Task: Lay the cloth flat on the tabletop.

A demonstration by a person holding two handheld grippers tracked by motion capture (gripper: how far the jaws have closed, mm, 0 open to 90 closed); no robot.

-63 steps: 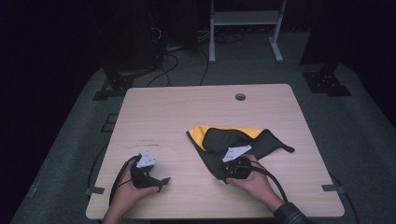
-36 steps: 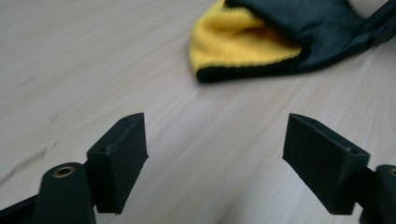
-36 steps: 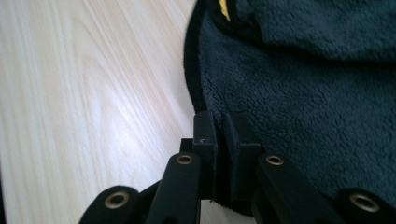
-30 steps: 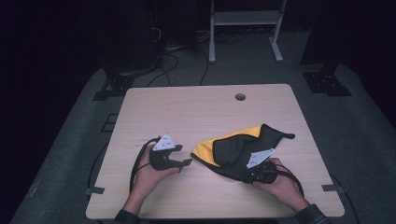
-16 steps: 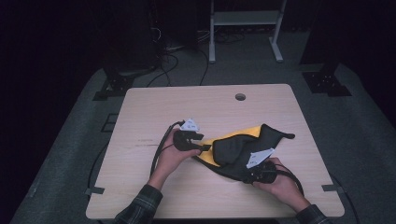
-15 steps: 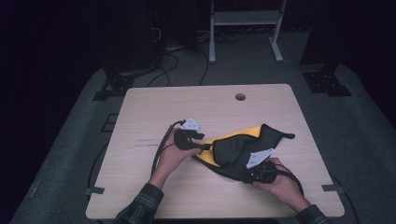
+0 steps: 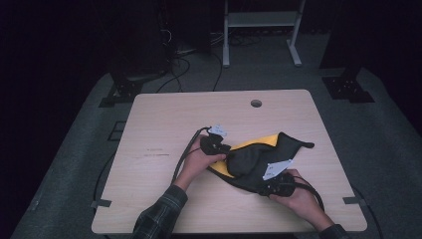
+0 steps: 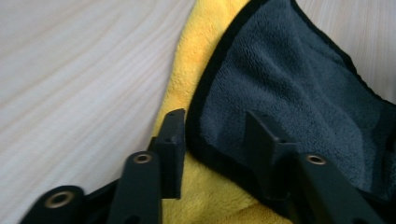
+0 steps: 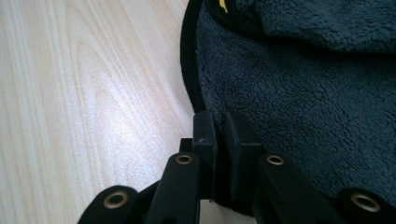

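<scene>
2 grippers work at a light wooden desk (image 7: 164, 124) in the high view, where a dark grey and yellow cloth (image 7: 254, 157) lies crumpled right of the desk's middle. The left gripper (image 7: 215, 143) sits at the cloth's 9 o'clock edge, gripped by the left hand (image 7: 199, 160) that reaches out of a plaid sleeve (image 7: 161, 214). The right gripper (image 7: 271, 183) is at the cloth's 5 o'clock edge, in the right hand (image 7: 298, 191), with its grey plate on top. A round hole (image 7: 256, 103) marks the desk toward 12 o'clock. In the left gripper view, the left gripper (image 8: 215, 140) has its jaws moderately apart, straddling the cloth's (image 8: 289, 79) black-bound grey edge where it overlaps the yellow layer; bare desk (image 8: 74, 70) lies toward 10 o'clock. In the right gripper view, the right gripper (image 9: 219, 135) has its jaws pressed together on the cloth's (image 9: 317, 93) black hem, with grey pile spreading toward 2 o'clock and desk (image 9: 93, 84) toward 10 o'clock.
</scene>
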